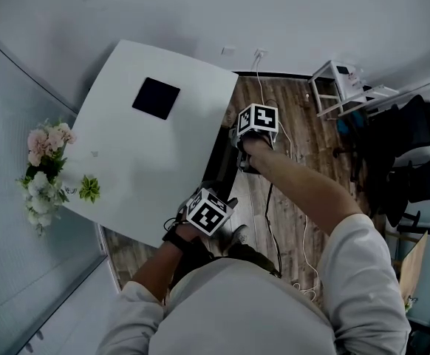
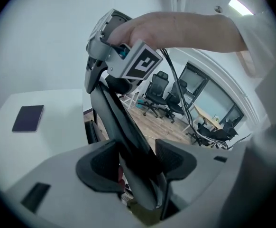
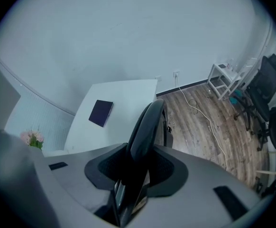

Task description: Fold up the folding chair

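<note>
The folding chair [image 1: 222,156] is a thin dark frame standing on edge between the white table and the person. My right gripper [image 1: 253,124] is clamped on its upper part. In the right gripper view the curved dark rim [image 3: 147,127] runs up out of the right gripper [image 3: 135,167], pressed by both pads. My left gripper [image 1: 209,208] holds the frame lower down, near the person. From the left gripper view, the dark chair bar [image 2: 121,122] fills the gap of the left gripper [image 2: 135,163], and the right gripper [image 2: 97,80] grips the chair's top. The chair's legs are hidden.
A white table [image 1: 126,168] stands just left of the chair with a black notebook [image 1: 156,97] on it; flowers [image 1: 45,168] sit at its left edge. On the wood floor lies a white cable [image 1: 304,228]. Office chairs [image 1: 407,146] and a white rack [image 1: 340,87] stand at right.
</note>
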